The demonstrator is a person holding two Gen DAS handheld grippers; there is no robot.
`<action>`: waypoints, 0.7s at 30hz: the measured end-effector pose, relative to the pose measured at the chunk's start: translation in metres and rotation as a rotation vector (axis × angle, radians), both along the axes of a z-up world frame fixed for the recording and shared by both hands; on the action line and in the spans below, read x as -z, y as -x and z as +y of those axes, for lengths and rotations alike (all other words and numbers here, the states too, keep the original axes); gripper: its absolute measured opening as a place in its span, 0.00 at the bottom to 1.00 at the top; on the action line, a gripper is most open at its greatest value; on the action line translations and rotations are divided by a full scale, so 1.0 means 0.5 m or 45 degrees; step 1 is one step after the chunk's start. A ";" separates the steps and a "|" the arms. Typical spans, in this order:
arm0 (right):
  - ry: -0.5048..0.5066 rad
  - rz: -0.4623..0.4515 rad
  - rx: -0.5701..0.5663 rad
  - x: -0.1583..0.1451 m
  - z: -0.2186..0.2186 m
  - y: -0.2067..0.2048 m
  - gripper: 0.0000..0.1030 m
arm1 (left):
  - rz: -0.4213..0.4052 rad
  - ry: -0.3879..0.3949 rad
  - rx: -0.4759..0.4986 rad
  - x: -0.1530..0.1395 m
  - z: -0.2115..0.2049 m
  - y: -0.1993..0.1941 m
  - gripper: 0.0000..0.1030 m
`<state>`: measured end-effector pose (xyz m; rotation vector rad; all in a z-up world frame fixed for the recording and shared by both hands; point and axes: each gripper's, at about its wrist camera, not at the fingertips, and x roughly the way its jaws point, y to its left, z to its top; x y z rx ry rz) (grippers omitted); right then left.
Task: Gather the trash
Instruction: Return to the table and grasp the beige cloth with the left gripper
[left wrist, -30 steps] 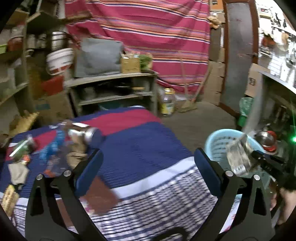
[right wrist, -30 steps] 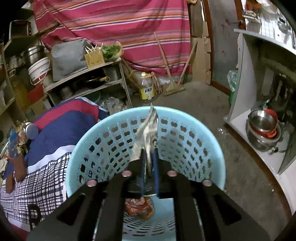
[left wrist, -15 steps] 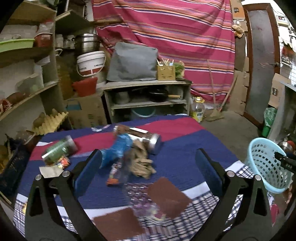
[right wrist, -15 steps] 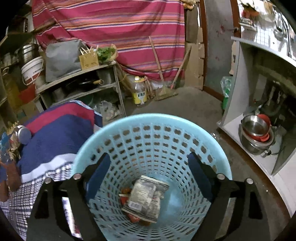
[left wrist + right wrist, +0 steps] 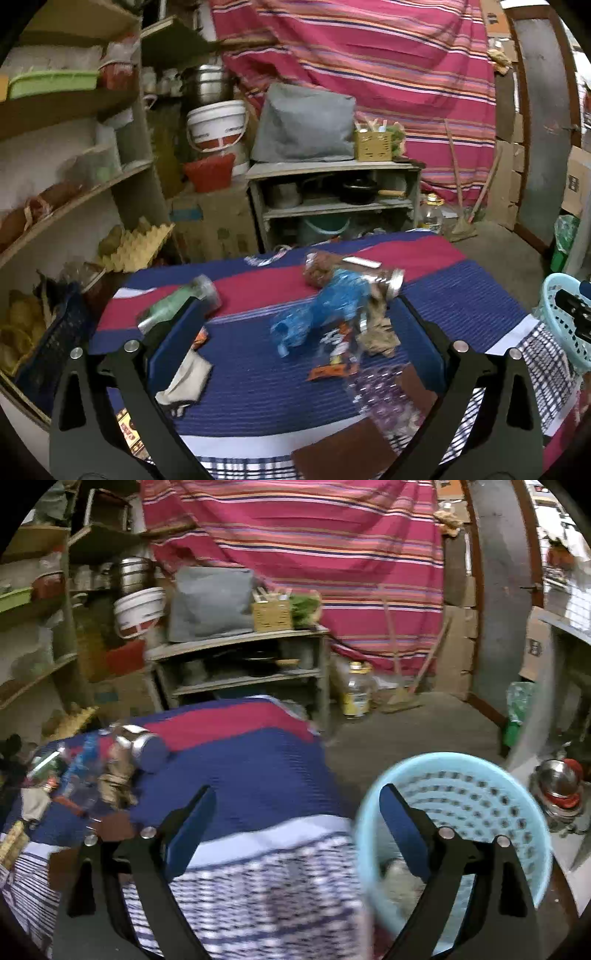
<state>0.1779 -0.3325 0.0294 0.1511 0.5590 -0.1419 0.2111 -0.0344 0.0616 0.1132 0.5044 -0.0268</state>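
On the counter [image 5: 258, 387], a green jar [image 5: 177, 306], blue wrapper [image 5: 321, 314] and lidded jar [image 5: 384, 284] sit ahead of the spread, empty left claw [image 5: 295, 332]. The right claw [image 5: 295, 819], spread empty, has just opened; its packet now lies in the basket [image 5: 480, 768].

The basket [image 5: 565, 325] is cut off by the left wrist view's right edge. In the right wrist view its contents [image 5: 400, 880] blur into a pale smear, partly hidden behind a gripper finger [image 5: 402, 830].

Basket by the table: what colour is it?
Light blue, perforated basket; clearest in the right wrist view.
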 end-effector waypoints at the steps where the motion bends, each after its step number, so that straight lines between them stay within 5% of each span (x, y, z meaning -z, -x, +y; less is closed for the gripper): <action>1: -0.005 0.002 -0.017 0.000 0.019 -0.009 0.86 | 0.008 -0.002 -0.013 0.006 0.011 -0.002 0.95; 15: 0.019 0.003 -0.206 -0.030 0.229 -0.128 0.86 | 0.152 0.113 -0.236 0.074 0.213 -0.046 0.95; 21: 0.060 0.021 -0.232 0.005 0.276 -0.156 0.86 | 0.208 0.140 -0.294 0.105 0.288 -0.050 0.95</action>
